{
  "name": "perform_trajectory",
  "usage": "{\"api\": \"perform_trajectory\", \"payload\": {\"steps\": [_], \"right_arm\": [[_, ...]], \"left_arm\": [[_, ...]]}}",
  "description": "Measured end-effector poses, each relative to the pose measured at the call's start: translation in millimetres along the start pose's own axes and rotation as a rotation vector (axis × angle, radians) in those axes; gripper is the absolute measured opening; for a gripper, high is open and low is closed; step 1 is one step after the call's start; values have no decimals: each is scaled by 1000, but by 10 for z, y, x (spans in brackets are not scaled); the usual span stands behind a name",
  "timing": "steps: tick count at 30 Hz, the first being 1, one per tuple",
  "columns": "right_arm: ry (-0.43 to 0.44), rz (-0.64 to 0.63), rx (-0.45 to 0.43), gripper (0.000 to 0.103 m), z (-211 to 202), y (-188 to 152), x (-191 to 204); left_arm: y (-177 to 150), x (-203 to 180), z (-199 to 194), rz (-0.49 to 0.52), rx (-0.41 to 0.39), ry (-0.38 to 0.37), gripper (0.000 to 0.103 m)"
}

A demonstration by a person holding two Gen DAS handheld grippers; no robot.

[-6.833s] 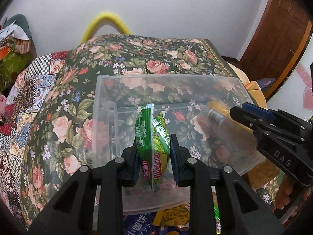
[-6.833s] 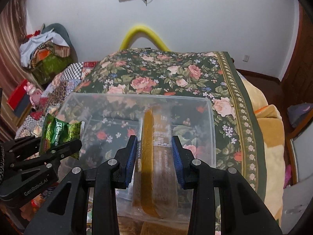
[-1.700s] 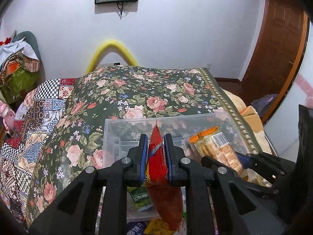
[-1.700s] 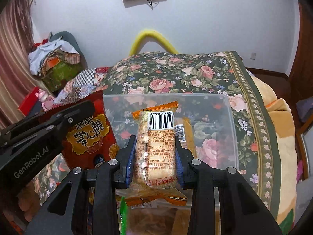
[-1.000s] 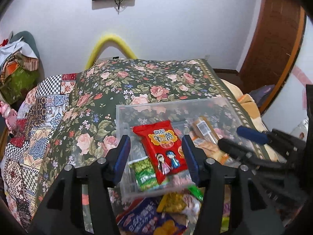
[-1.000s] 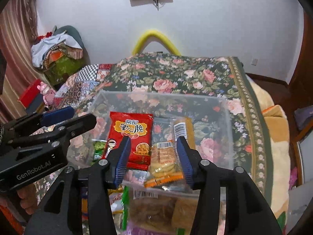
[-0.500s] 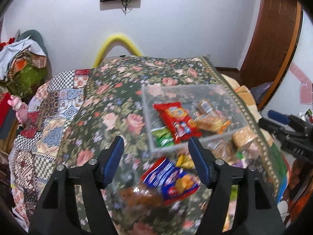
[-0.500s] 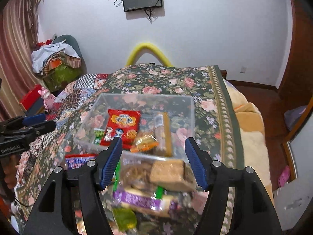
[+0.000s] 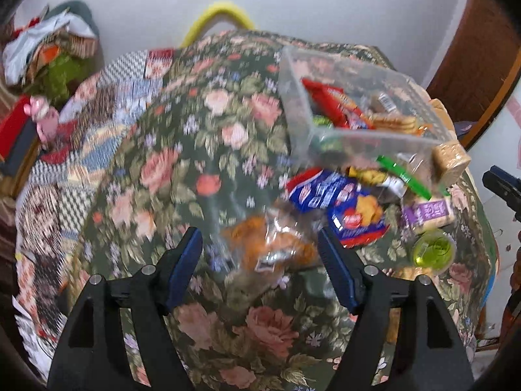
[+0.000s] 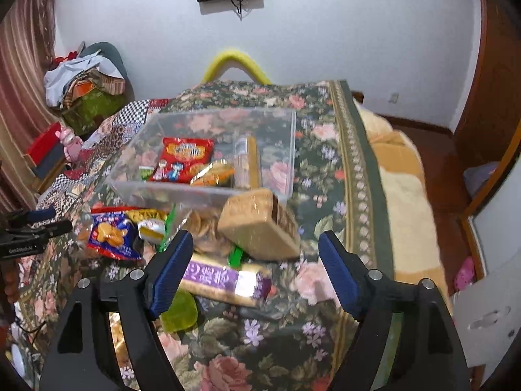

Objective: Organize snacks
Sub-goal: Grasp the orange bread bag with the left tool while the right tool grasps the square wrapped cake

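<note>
On floral bedspread [image 10: 325,176], 1 clear bin [image 10: 208,192], 2 grippers [image 9: 260,267] [image 10: 255,267] agape

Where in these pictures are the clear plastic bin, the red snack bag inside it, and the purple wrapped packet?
clear plastic bin [image 10: 208,192]: right wrist view, near wall.
red snack bag [image 10: 185,156]: right wrist view, middle of its printed front.
purple wrapped packet [image 10: 218,277]: right wrist view, purple label.

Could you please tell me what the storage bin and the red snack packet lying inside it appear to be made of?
The storage bin looks like rigid clear plastic: the floral bedspread shows through its walls, and its rim catches a pale glare. The red snack packet appears to be thin glossy printed film, probably plastic or foil laminate, judging by its sheen and slightly crinkled surface.
</note>
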State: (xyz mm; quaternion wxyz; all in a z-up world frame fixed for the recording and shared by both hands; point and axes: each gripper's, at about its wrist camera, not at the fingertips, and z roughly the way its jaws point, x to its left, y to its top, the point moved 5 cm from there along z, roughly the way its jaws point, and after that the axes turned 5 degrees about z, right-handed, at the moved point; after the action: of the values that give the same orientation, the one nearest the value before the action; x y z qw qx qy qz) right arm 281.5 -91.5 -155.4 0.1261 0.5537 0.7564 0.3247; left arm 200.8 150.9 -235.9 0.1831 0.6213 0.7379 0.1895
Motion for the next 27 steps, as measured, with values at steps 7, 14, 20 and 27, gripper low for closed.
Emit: {"api": "perform_trajectory", "payload": {"steps": [7,14,20,27], "right_arm": [[-3,25,34,77,238,-34,-33],[-6,42,70,77,440,-62,-61],[-13,48,92,78,572,-86,-76],[-18,71,75,78,632,-72,-110]], "left_arm": [[-102,29,285,-67,61,-24,75],[-42,-56,446,-80,57,-52,83],[-44,-71,595,-96,47,-57,89],[-45,-41,644,-97,17,-47,89]]}}
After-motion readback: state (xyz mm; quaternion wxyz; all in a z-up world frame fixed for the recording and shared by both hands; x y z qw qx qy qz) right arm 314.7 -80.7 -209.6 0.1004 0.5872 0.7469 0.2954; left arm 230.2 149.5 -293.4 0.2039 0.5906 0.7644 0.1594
